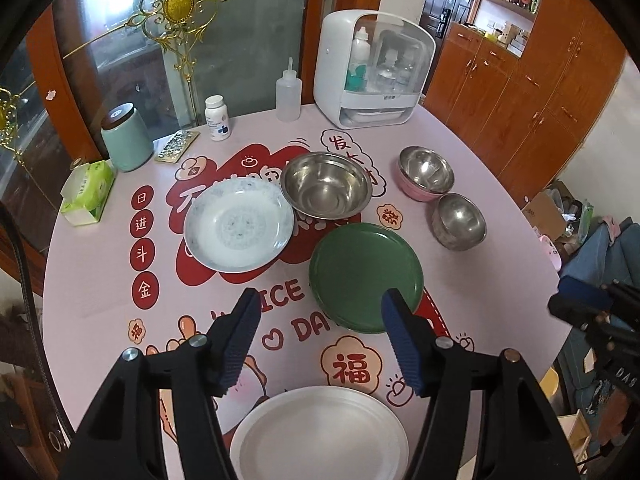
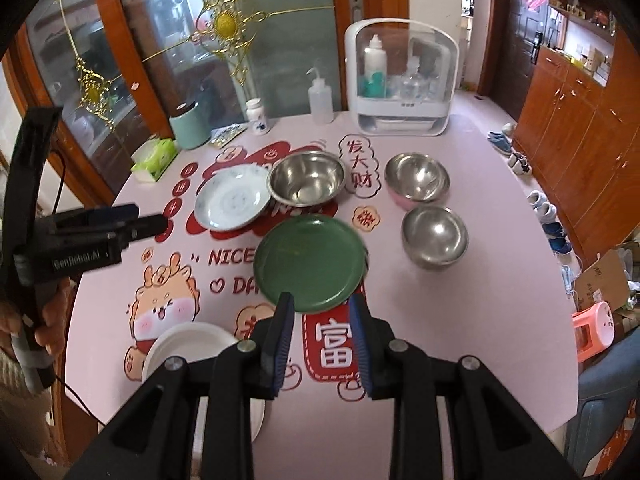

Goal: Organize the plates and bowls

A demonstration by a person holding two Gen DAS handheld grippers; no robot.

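glass door (image 1: 120,52), wooden cabinets (image 1: 520,92), pink table (image 2: 480,280)

"NICE DA" on tablecloth (image 2: 480,152)

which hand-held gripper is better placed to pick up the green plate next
Right. The right hand-held gripper is open, its fingers lined up on the near rim of the green plate. The left hand-held gripper hangs open over the white plate.
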